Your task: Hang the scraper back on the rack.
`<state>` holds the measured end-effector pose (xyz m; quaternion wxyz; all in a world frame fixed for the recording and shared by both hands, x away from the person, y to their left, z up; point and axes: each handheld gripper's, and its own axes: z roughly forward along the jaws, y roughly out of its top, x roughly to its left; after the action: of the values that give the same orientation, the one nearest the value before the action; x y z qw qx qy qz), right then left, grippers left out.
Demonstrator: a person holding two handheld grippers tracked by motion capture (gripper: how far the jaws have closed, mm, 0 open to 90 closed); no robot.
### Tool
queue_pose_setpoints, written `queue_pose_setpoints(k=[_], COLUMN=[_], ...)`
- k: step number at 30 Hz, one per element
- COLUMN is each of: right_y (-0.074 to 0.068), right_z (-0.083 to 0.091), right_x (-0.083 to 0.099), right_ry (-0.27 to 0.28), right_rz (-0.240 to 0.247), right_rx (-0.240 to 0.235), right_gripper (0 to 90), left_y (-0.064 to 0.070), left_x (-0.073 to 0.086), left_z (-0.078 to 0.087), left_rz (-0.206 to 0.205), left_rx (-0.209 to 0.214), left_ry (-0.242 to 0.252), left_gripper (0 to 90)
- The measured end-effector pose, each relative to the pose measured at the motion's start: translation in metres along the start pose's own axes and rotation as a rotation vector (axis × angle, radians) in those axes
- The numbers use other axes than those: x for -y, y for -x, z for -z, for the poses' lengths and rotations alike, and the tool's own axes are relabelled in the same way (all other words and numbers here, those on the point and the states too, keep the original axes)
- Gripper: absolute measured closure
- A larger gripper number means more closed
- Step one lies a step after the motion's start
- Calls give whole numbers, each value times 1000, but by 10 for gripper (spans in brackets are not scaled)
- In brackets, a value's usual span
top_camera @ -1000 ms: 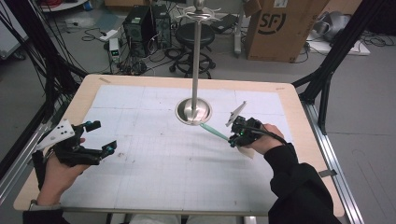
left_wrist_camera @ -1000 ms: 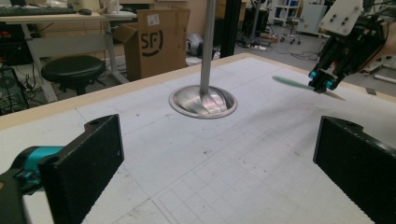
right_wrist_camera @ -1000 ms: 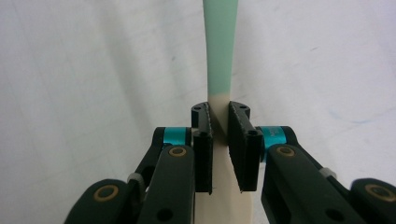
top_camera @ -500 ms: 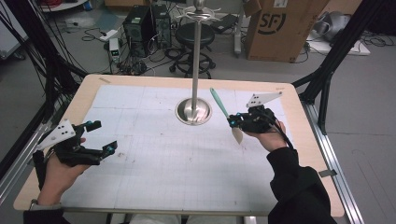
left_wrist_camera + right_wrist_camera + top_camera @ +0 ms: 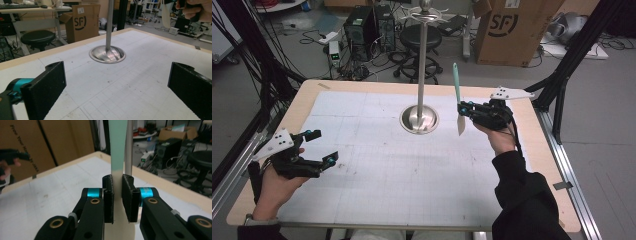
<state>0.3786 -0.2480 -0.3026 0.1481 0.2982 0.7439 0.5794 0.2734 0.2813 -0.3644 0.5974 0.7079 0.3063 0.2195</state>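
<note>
R gripper [image 5: 464, 111] pinches flat teal-handled spatula [image 5: 458, 96] upright

Evenly lit from overhead, soft faint shadows on the worktop [image 5: 377, 170]. Bright glare streaks on the steel stand base [image 5: 107, 54] (mirror-like). Blurred near jaws and spatula [image 5: 117, 150]; background slightly soft throughout.
</note>
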Motion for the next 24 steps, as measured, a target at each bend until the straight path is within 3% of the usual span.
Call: queue_pose_setpoints(k=[4, 17, 24], right_y=[-1, 3, 5], right_z=[-5, -16, -25], right_x=[-12, -46, -58], right_ry=[-4, 34, 38], right_rz=[27, 2, 15], right_rx=[27, 66, 91], right_gripper=[809, 810, 809], left_y=[1, 1, 0], left_x=[1, 3, 5], left_z=[1, 17, 23], left_rz=[-1, -11, -7], left_rx=[-2, -42, -53], left_ry=[-5, -14, -16], left_gripper=[22, 22, 22])
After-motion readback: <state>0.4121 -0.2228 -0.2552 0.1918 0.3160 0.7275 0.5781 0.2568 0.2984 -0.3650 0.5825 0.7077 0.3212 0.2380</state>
